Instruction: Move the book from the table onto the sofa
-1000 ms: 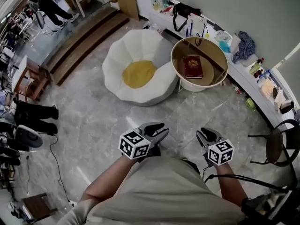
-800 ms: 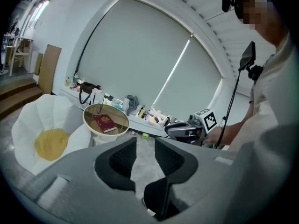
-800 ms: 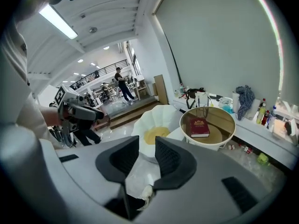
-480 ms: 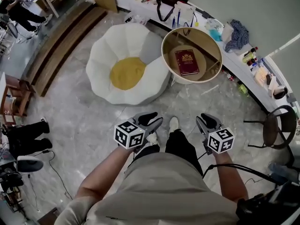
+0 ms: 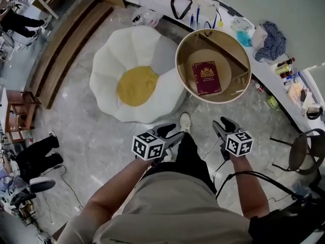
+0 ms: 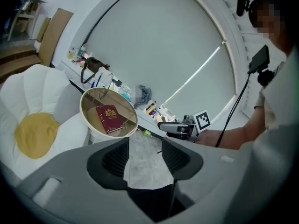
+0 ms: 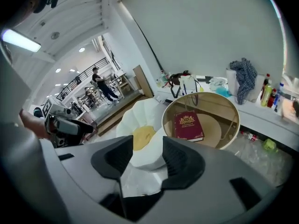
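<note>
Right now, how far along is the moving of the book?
Nothing is done yet: the red book lies on the round table. In hand: the left gripper and right gripper are empty, jaws just opened, short of the table. Left: grasp the book, carry it to the white flower-shaped sofa, set it down.

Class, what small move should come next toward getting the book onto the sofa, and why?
Probably step nearer the round table: the red book lies there untouched, out of reach. The left gripper and right gripper have just been opening their jaws, with nothing between them.
</note>
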A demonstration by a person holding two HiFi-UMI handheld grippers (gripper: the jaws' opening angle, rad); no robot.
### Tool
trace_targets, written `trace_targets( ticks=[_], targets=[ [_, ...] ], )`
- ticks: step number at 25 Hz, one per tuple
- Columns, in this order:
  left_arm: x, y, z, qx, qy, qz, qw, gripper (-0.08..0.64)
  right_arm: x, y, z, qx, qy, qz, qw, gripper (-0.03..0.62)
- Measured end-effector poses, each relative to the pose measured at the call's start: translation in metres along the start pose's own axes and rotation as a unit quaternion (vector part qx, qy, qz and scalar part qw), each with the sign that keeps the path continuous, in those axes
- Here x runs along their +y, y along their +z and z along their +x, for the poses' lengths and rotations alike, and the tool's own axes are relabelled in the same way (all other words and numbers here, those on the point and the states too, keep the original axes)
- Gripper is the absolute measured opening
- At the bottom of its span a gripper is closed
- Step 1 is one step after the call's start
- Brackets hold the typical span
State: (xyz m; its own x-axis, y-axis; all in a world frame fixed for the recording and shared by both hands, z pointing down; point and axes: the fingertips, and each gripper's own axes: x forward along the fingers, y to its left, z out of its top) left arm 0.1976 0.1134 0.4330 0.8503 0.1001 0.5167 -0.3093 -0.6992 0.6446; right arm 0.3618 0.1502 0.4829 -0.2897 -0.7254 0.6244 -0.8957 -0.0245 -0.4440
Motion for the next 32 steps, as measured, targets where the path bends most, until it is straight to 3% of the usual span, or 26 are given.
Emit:
trace_targets(
  ticks=[5,11,16,21,24,28,32],
  targets=[
    [0.069,0.034,0.086,0.029,0.006,-0.039,0.9988,0.215,-0.107,0.035,0.083,0.028,-0.004,0.036,0.999,0.202],
    [0.166,0.043,0.18,0.046,0.03,-0.111,0.9923,0.215,-0.196,0.024,0.171,0.07,0.005,0.093,0.993,0.204],
    [0.224,0.035,0.261,0.077,0.03,-0.131,0.988,0.225,-0.258,0.013,0.225,0.086,-0.011,0.11,0.99,0.212],
    [0.292,0.024,0.309,0.08,0.042,-0.167,0.9818,0.241,-0.291,0.007,0.286,0.097,-0.005,0.103,0.99,0.218],
    [0.317,0.016,0.326,0.075,0.045,-0.193,0.9773,0.242,-0.302,0.001,0.306,0.111,0.021,0.103,0.988,0.216],
    [0.328,0.02,0.346,0.064,0.038,-0.199,0.9772,0.242,-0.302,-0.002,0.32,0.114,0.058,0.114,0.985,0.216],
    [0.324,0.015,0.369,0.064,0.009,-0.22,0.9734,0.241,-0.301,-0.006,0.321,0.109,0.059,0.117,0.985,0.202]
  ],
)
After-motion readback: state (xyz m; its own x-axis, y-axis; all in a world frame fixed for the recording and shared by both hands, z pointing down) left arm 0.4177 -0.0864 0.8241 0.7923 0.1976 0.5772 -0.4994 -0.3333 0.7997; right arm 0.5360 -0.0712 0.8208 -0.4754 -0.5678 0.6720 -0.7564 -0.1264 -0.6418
